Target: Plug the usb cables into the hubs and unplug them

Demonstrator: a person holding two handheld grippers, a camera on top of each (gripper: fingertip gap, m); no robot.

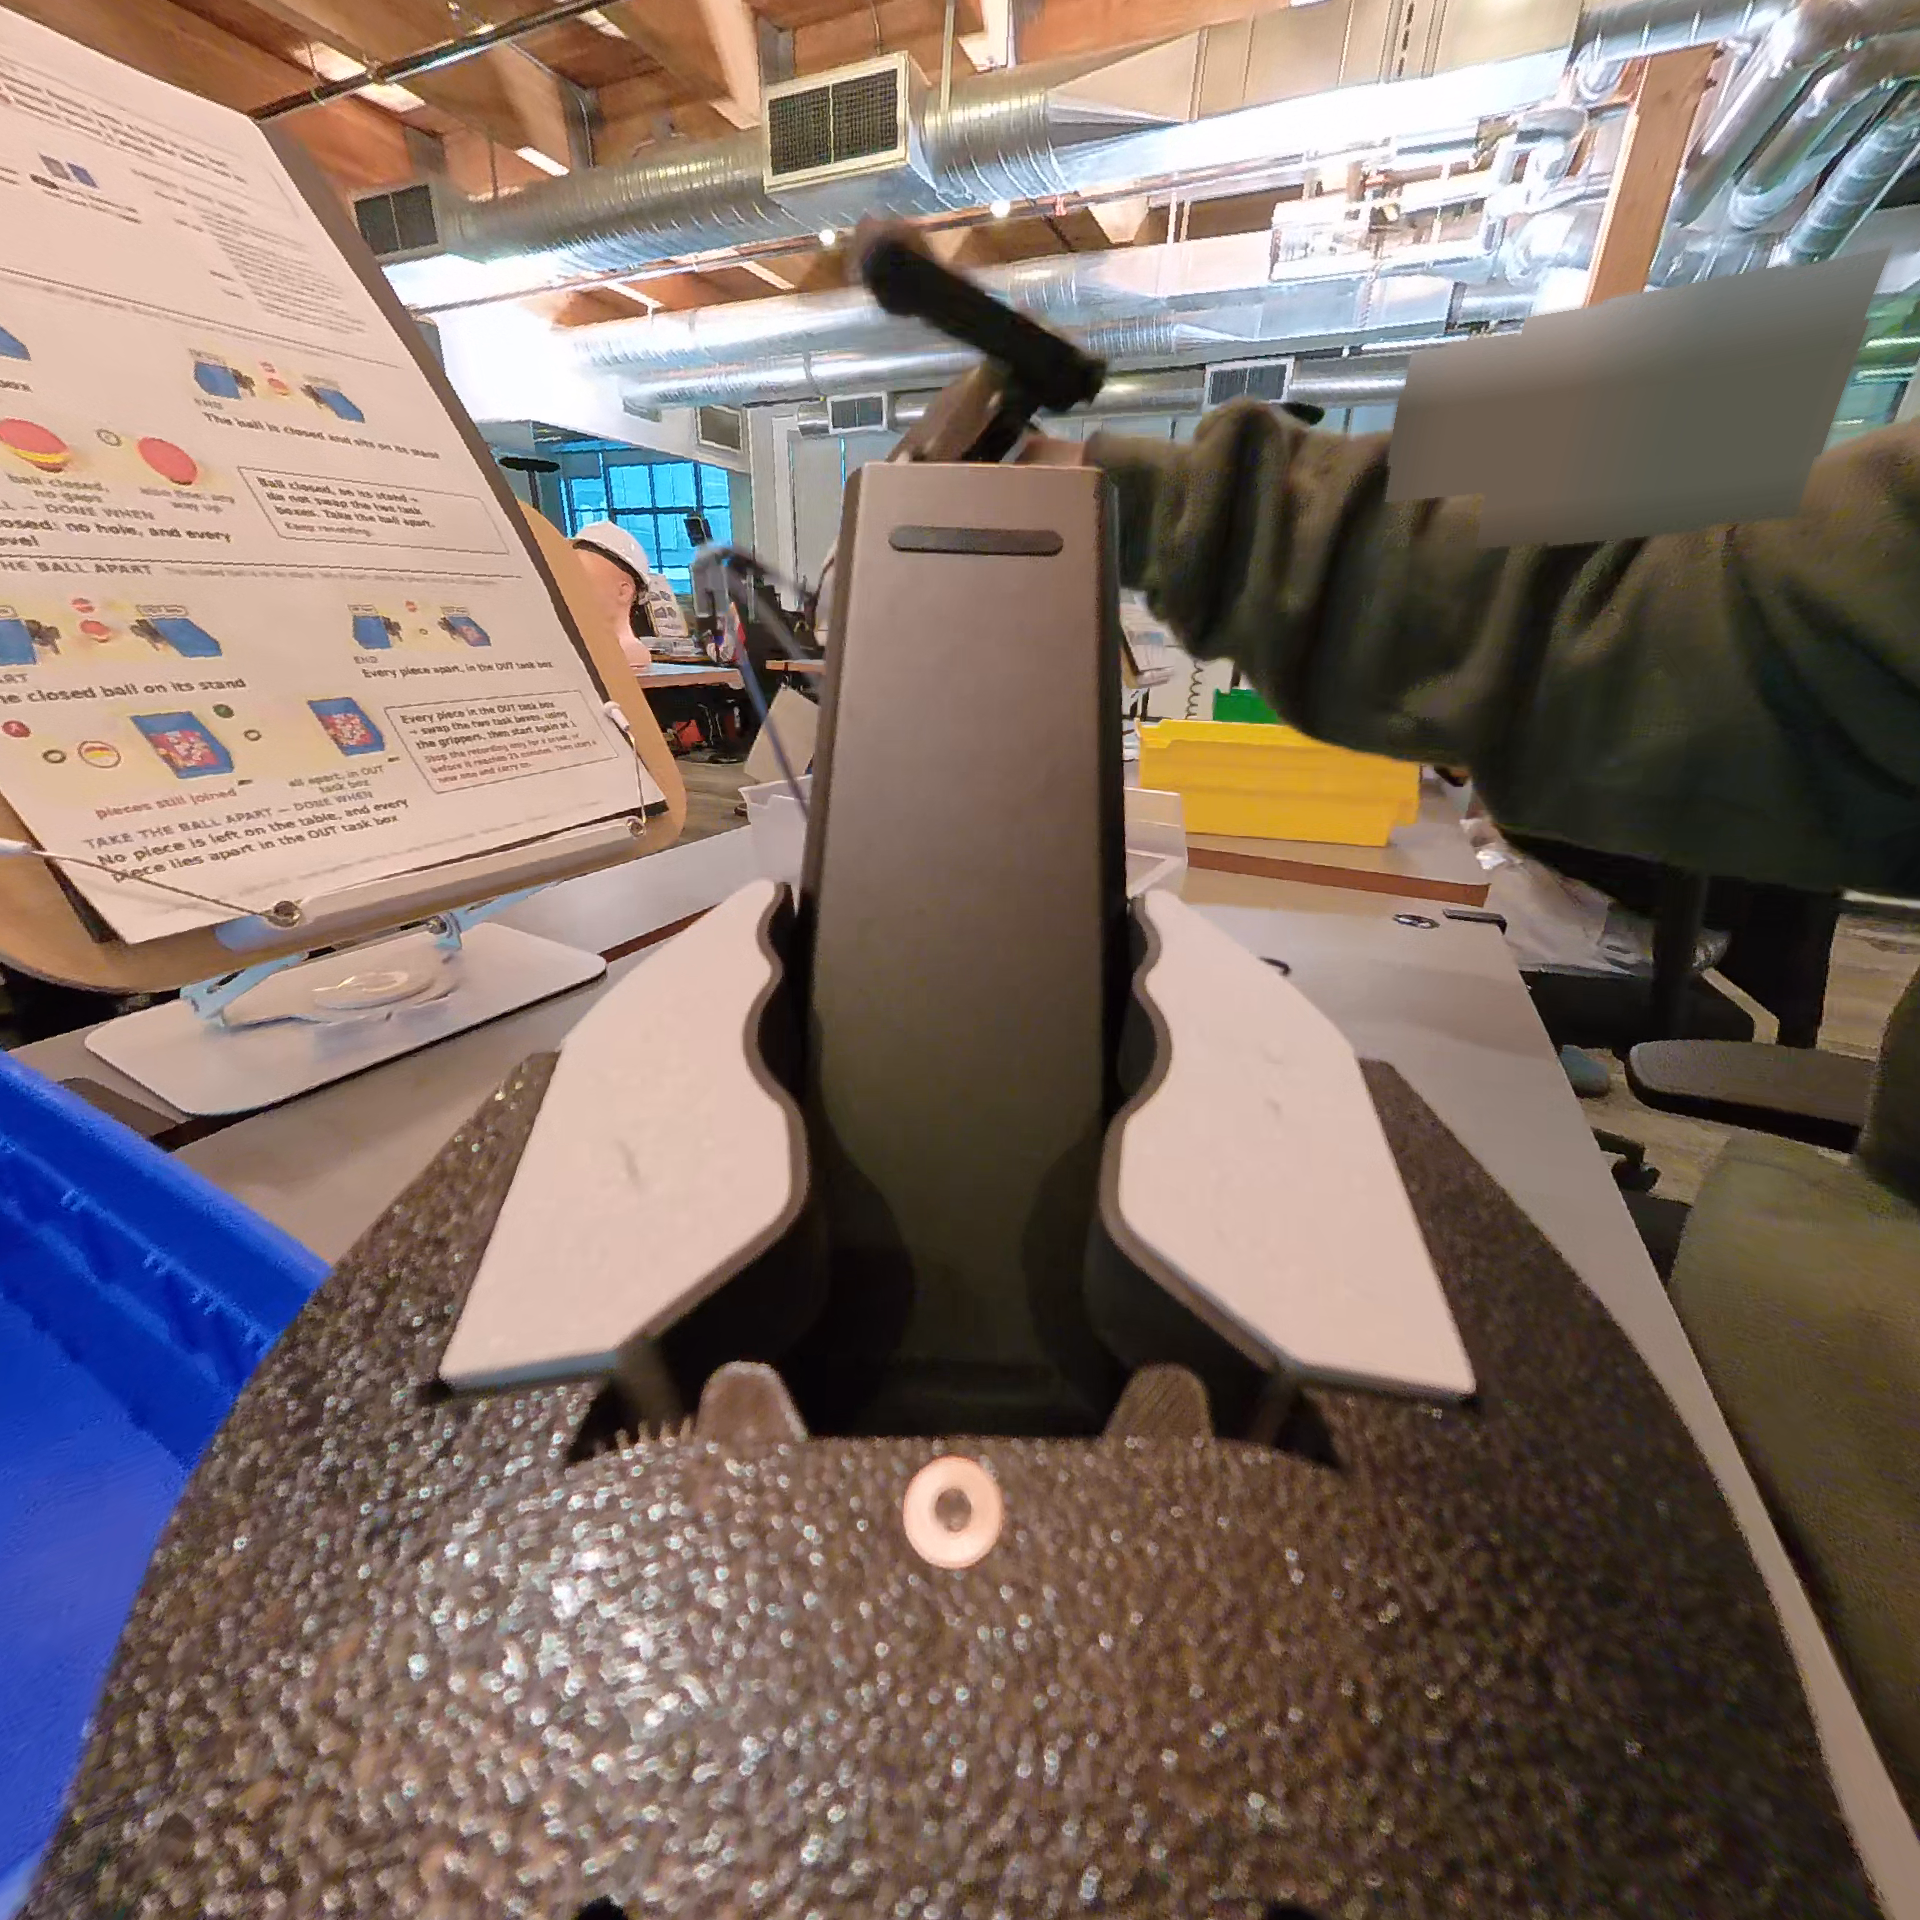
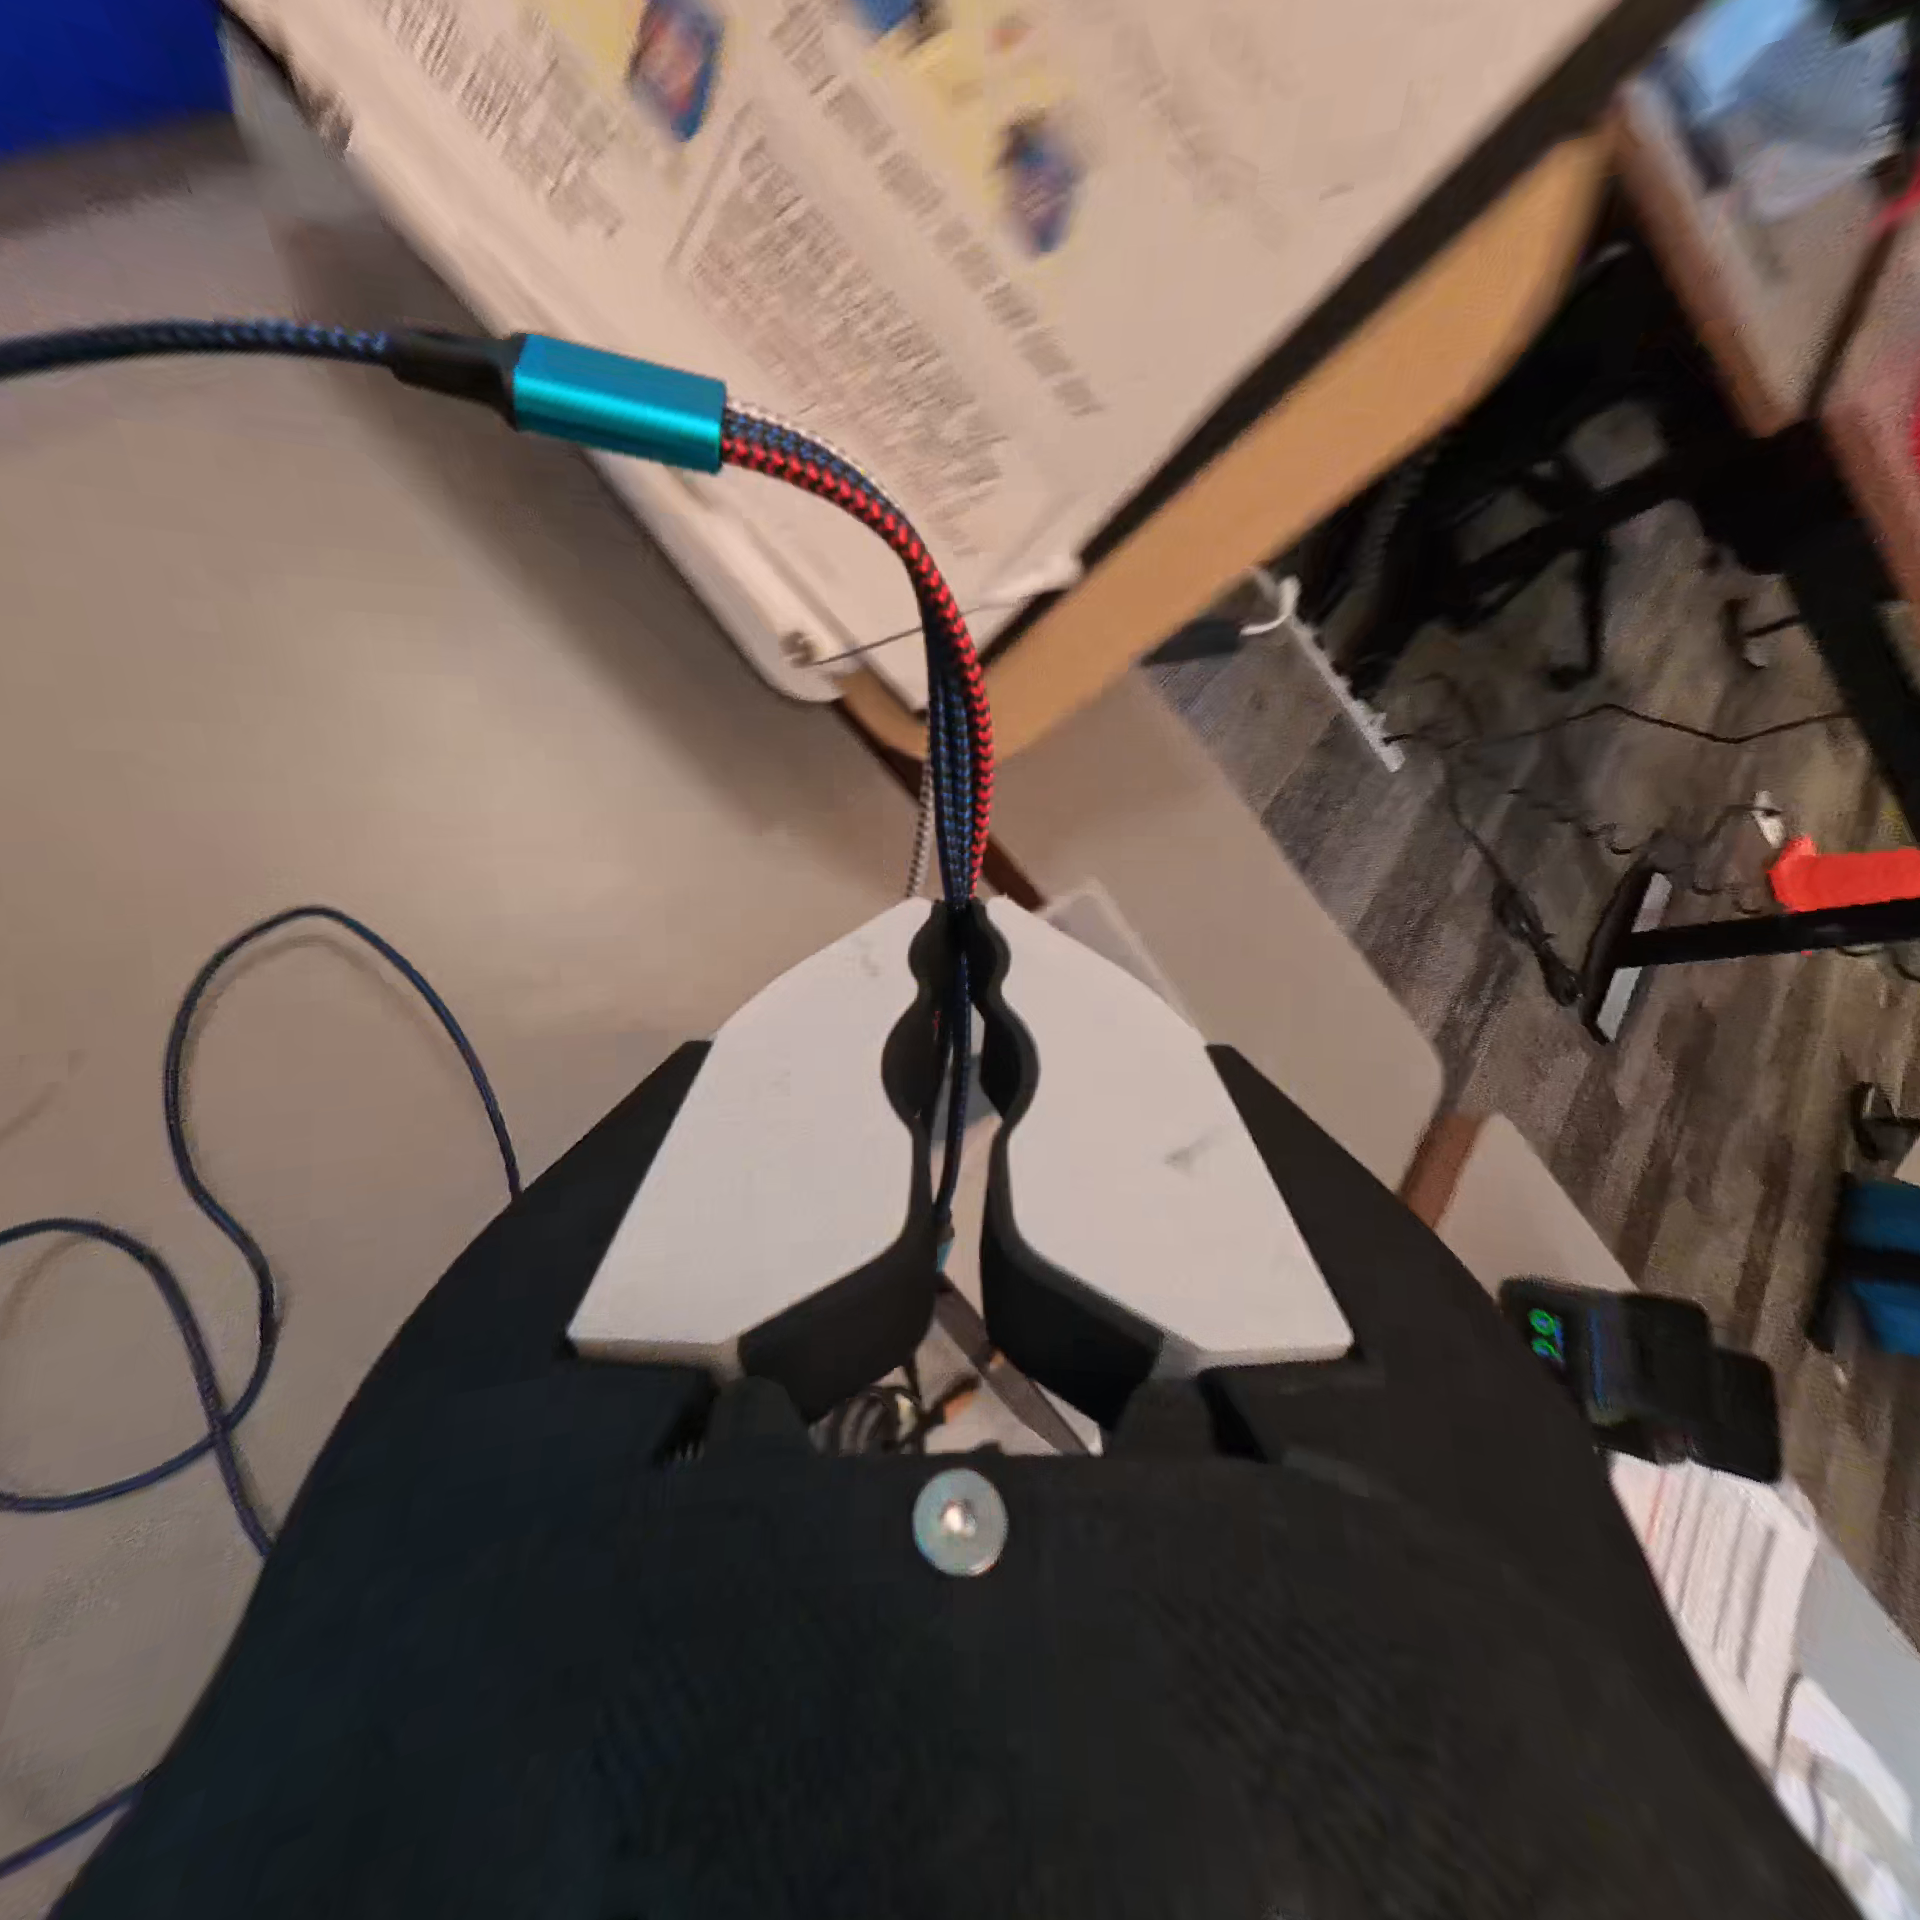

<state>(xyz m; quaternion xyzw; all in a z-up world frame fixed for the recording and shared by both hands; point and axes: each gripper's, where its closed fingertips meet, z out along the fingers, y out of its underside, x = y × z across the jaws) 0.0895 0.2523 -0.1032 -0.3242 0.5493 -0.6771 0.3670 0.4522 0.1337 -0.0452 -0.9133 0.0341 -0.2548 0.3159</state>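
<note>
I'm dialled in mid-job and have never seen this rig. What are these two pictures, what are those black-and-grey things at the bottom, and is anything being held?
There is no robot arm: a person carries a hand-held tool in each hand, and each tool has a camera looking forward along its own tongs.

The left wrist view shows the left tongs closed on a tall dark hub, held up above the grey table. Around it are an instruction sheet on a stand, a blue bin, a yellow bin and the person's green sleeve.

The right wrist view looks down at the same table. The right tongs pinch several braided cable strands that run from a teal splitter. A loose dark cable loops on the table. No plug ends show.
</note>
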